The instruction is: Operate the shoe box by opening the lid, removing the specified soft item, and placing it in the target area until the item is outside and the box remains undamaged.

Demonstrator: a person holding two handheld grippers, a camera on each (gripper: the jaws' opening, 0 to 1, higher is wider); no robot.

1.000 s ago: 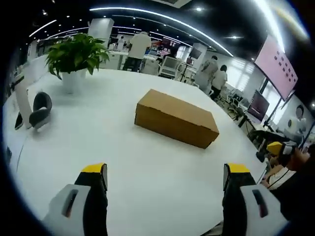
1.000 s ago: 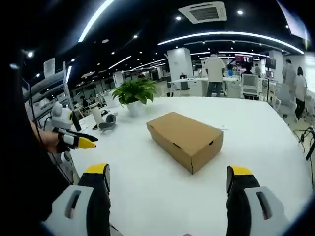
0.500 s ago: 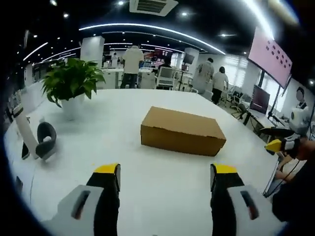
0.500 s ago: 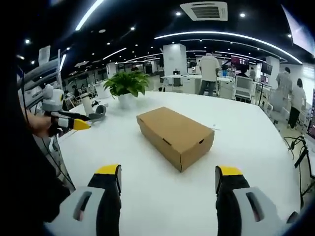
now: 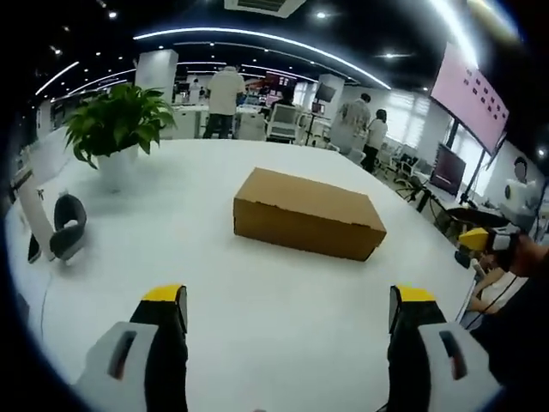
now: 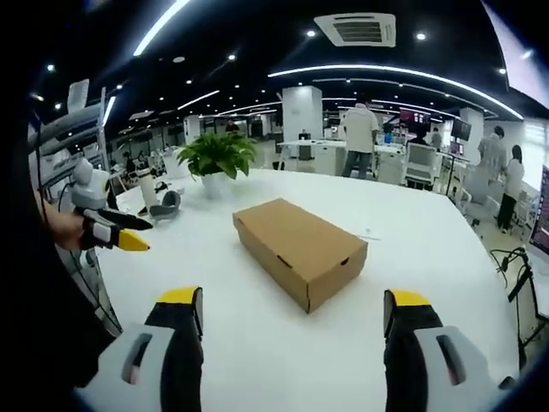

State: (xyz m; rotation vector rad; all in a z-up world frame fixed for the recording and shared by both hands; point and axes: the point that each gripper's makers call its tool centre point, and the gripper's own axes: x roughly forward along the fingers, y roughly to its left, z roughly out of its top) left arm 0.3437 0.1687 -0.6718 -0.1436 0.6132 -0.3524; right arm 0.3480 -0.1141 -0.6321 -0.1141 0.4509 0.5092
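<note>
You face an open office: a white table (image 5: 257,292), a potted plant (image 5: 116,120) upper left, curved ceiling light strips (image 6: 386,73), a pink wall screen (image 5: 476,99) upper right.

No legible text or labels

I see a plain brown cardboard box (image 5: 308,213) on a white table (image 5: 214,318), a green plant (image 5: 116,116) in a white pot (image 5: 114,166), yellow-tipped grippers, and dark grey, possibly black, headphones (image 5: 65,239).
</note>
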